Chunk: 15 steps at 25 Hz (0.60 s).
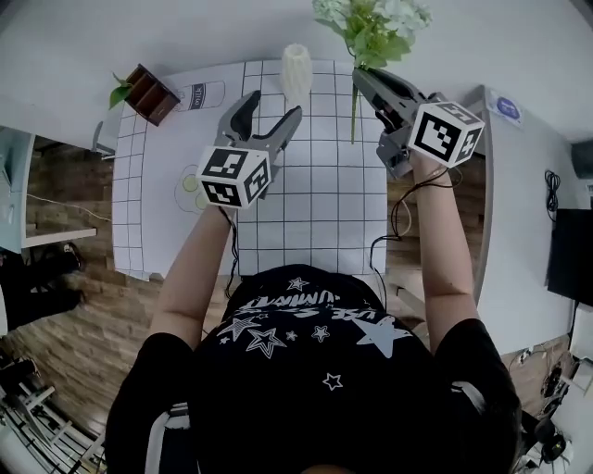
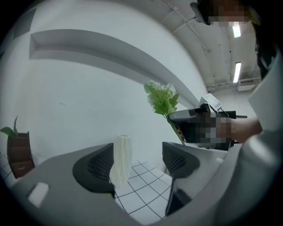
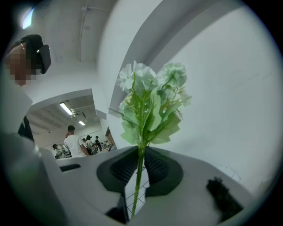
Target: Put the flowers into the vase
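A white ribbed vase (image 1: 296, 69) stands upright at the far edge of the gridded mat (image 1: 315, 185). In the left gripper view the vase (image 2: 121, 160) shows beyond the jaws, close to the left pad. My left gripper (image 1: 271, 109) is open with nothing between its jaws, short of the vase. My right gripper (image 1: 368, 79) is shut on the stem of a bunch of white flowers with green leaves (image 1: 372, 26), raised to the right of the vase. The flowers (image 3: 150, 108) stand upright above the pinched stem in the right gripper view. The flowers (image 2: 162, 98) also show at the right in the left gripper view.
A small brown planter with a green plant (image 1: 148, 93) sits at the mat's far left corner, beside a printed bottle outline (image 1: 199, 94). A white wall rises just behind the table. A white cabinet (image 1: 519, 213) stands at the right.
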{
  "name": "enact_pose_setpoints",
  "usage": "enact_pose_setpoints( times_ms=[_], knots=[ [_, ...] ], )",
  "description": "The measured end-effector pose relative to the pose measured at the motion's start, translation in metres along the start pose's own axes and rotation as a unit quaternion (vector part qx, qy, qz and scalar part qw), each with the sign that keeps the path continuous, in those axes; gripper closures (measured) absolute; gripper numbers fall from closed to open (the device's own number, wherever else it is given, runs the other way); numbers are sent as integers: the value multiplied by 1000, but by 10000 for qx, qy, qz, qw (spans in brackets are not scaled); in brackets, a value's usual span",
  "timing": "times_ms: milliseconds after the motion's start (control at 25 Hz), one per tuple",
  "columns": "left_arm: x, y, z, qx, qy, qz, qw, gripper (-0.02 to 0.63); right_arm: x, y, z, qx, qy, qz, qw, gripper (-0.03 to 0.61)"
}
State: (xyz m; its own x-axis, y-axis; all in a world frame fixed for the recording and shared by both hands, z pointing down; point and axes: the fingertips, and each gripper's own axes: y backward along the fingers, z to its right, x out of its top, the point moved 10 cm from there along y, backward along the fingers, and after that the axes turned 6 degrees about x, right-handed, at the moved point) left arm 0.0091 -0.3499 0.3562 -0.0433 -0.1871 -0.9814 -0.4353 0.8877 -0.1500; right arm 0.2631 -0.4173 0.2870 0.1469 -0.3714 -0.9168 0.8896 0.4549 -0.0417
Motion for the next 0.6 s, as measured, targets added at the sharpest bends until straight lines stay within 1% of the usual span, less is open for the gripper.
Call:
enact_pose_setpoints(
  times_ms=[80,120,200,240,320,360,480,600],
  knots=[
    [1,-13,-6,22,93,25,10000,227,5,-6,2,79,55,14,10000,530],
    [0,-21,-8,25,76,-9,10000,190,8,-8,4,112,81,20,9999,530],
    [-2,-38,-11,47,-72,-119,9999,124,13,-12,9,170,110,39,9998,529],
    [-4,-46,-13,71,-170,-183,9997,107,16,-15,12,194,118,51,9997,530],
    [-9,-63,-16,90,-299,-318,9990,81,22,-18,17,237,144,86,9996,530],
    [-11,-71,-17,75,-302,-380,9988,69,25,-20,19,261,169,108,9995,529],
    [-15,-93,-19,26,-295,-494,9983,64,36,-27,24,344,272,202,9988,530],
    [-17,-112,-25,50,-447,-582,9973,64,44,-37,27,414,378,346,9978,530]
  ],
)
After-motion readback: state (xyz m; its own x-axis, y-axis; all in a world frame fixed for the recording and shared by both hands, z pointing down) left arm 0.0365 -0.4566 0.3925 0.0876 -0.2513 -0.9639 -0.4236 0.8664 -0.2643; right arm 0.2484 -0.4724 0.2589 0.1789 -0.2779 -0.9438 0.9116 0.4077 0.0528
